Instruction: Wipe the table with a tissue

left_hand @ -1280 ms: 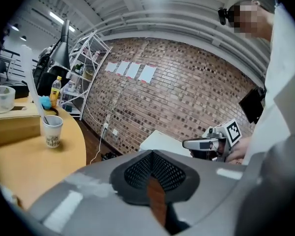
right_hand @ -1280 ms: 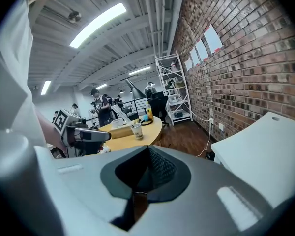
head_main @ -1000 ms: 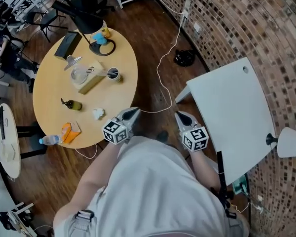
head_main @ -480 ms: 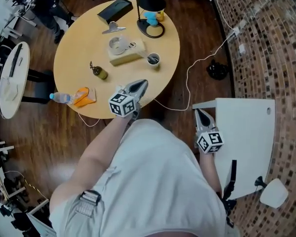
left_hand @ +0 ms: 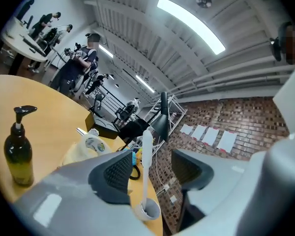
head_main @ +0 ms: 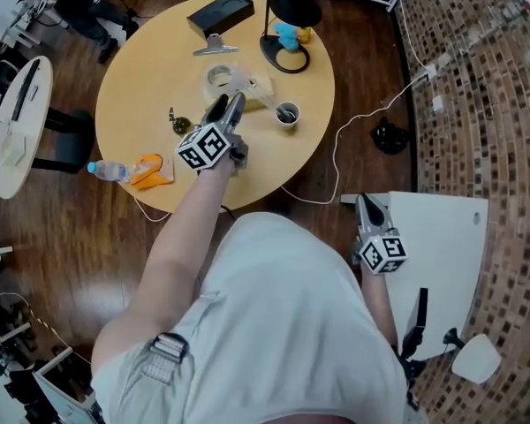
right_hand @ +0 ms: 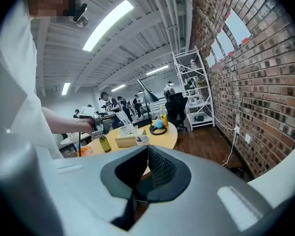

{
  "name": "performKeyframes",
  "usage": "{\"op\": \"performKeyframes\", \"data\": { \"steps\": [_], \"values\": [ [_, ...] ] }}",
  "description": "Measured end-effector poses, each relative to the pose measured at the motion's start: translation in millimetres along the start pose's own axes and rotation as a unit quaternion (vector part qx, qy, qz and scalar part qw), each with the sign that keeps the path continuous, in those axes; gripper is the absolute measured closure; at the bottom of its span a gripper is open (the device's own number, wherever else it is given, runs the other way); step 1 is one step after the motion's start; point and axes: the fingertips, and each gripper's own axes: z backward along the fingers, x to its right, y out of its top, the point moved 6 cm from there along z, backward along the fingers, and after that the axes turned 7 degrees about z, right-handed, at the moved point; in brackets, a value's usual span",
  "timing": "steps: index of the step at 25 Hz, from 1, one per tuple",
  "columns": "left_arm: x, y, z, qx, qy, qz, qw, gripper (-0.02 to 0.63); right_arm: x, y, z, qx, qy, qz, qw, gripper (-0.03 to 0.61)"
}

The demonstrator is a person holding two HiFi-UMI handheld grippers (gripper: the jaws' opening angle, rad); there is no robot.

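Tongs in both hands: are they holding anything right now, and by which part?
Nothing is held. The left tongs have just been opening, with nothing between them; the right tongs are shut and empty.

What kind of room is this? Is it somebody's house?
Probably not a house; more like a shared workshop or office. It has a bare brick wall, metal shelves, and people working beyond the round table.
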Motion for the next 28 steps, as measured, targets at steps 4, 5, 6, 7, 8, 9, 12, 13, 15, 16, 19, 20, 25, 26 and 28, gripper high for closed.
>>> {"op": "performKeyframes", "data": {
  "steps": [4,5,6,7,8,9,12,13,15,16,19,20,25,26,28],
  "values": [
    [-8.3,8.5,-20.8,0.007,0.02,0.012,0.9997,0.339,1.9,-5.3,2.0,-0.007,-0.02,-0.013,1.0,0.569],
    [-8.9,7.8,-24.0,0.006,0.016,0.017,0.9997,0.344,2.5,-6.2,2.9,-0.009,-0.026,-0.015,1.0,0.569],
    [-8.1,7.0,-26.7,0.006,0.01,0.021,0.9997,0.361,3.1,-6.9,3.3,-0.009,-0.031,-0.017,0.999,0.57],
    [-6.7,6.2,-29.0,0.005,0.002,0.022,0.9997,0.37,3.6,-7.5,3.6,-0.008,-0.035,-0.018,0.999,0.571],
    [-6.0,5.4,-30.9,0.006,-0.002,0.023,0.9997,0.376,4.3,-8.4,4.1,-0.007,-0.04,-0.019,0.999,0.569],
    [-6.5,4.7,-32.1,0.007,-0.002,0.022,0.9997,0.39,4.6,-9.6,4.9,-0.006,-0.042,-0.019,0.999,0.57],
    [-11.2,2.5,-34.3,0.002,0.009,0.009,0.9999,0.424,3.6,-12.5,5.8,-0.011,-0.046,-0.02,0.999,0.569],
    [-12.1,1.9,-35.4,-0.001,0.012,0.001,0.9999,0.441,3.4,-12.5,5.2,-0.013,-0.047,-0.019,0.999,0.57],
    [-13.7,0.9,-37.6,-0.005,0.016,-0.008,0.9998,0.481,3.6,-10.8,3.5,-0.017,-0.047,-0.017,0.999,0.57],
    [-14.5,0.9,-38.4,-0.003,0.017,-0.008,0.9998,0.485,3.8,-9.5,2.9,-0.018,-0.047,-0.015,0.999,0.569],
    [-13.2,2.9,-39.0,0.004,0.015,-0.006,0.9999,0.525,4.5,-7.7,3.0,-0.021,-0.046,-0.011,0.999,0.569],
    [-11.8,3.8,-38.5,0.005,0.014,-0.007,0.9999,0.526,4.7,-7.6,3.4,-0.022,-0.046,-0.011,0.999,0.57],
    [-2.5,3.8,-32.4,0.01,0.0,-0.013,0.9999,0.531,6.4,-11.3,6.4,-0.021,-0.049,-0.02,0.998,0.569],
    [0.8,4.1,-30.5,0.012,-0.005,-0.018,0.9998,0.532,6.8,-12.4,6.7,-0.022,-0.049,-0.021,0.998,0.57],
    [8.6,4.9,-26.4,0.015,-0.017,-0.034,0.9992,0.534,6.9,-14.2,6.2,-0.025,-0.05,-0.019,0.998,0.569]
  ]
}}
